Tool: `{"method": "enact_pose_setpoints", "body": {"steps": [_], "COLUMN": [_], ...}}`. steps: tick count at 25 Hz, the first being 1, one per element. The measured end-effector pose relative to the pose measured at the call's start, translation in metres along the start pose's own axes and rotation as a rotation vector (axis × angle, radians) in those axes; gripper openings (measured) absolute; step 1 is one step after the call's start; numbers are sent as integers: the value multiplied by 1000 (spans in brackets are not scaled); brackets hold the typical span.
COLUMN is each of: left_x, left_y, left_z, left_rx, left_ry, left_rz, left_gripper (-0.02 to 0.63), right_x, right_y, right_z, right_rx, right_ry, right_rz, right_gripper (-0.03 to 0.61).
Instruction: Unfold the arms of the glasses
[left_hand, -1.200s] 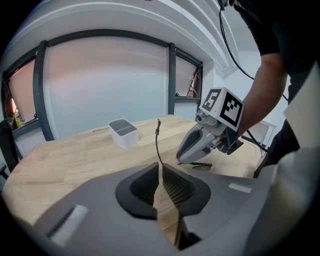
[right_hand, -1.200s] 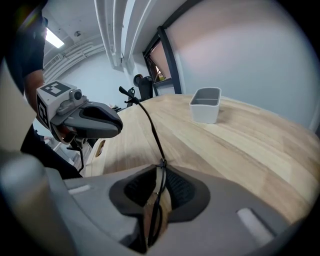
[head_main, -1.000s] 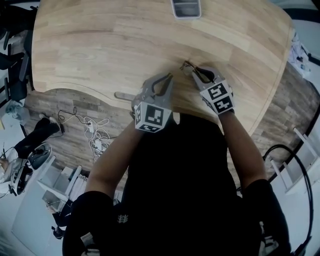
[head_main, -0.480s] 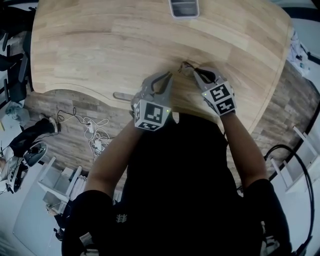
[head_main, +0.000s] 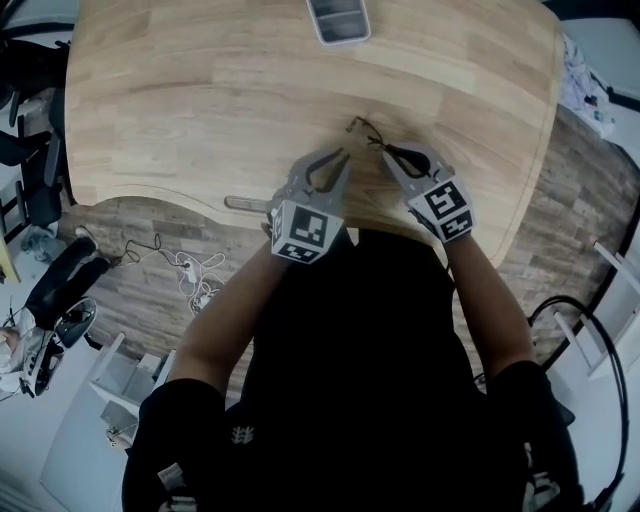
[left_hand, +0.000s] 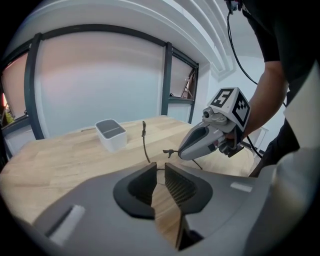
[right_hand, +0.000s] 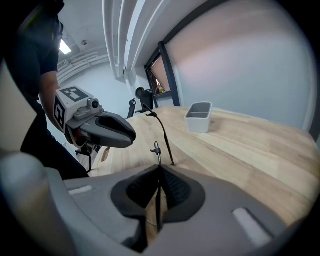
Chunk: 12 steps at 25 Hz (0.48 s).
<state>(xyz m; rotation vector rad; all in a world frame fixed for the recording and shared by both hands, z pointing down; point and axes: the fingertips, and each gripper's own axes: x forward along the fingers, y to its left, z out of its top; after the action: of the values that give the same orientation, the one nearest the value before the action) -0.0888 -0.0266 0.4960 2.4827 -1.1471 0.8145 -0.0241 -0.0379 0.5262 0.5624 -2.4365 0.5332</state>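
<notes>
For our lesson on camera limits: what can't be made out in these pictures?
Glasses lenses: too small in the head view, partly under the right gripper.
Glasses' lower part: hidden behind that gripper's jaws in the right gripper view.
Tray: cut off by the head view's top edge.

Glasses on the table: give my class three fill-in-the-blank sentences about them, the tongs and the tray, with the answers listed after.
1. The right tongs are shut on the ___.
2. The table is made of ___.
3. The white tray stands near the table's ___ edge, away from the person.
Missing words: glasses; wood; far.
</notes>
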Motion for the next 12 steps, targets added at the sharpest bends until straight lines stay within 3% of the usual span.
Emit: {"method": "enact_pose_setpoints", "body": {"steps": [3, 6, 12], "left_x": [7, 14, 33], "left_y": [-15, -24, -40], "left_z": [10, 18, 28], "left_rx": [-43, -48, -65], "left_ry": [-37, -49, -51], "left_rz": [-70, -88, -139], "left_gripper": [101, 131, 135], "right_x": [-10, -20, -34], "right_y": [0, 1, 4], "right_z": [-1, -4, -12], "right_rx": [7, 19, 27], "right_ry": [-34, -58, -99], "right_rz": [-9, -18, -30], "right_gripper": [17, 17, 17]}}
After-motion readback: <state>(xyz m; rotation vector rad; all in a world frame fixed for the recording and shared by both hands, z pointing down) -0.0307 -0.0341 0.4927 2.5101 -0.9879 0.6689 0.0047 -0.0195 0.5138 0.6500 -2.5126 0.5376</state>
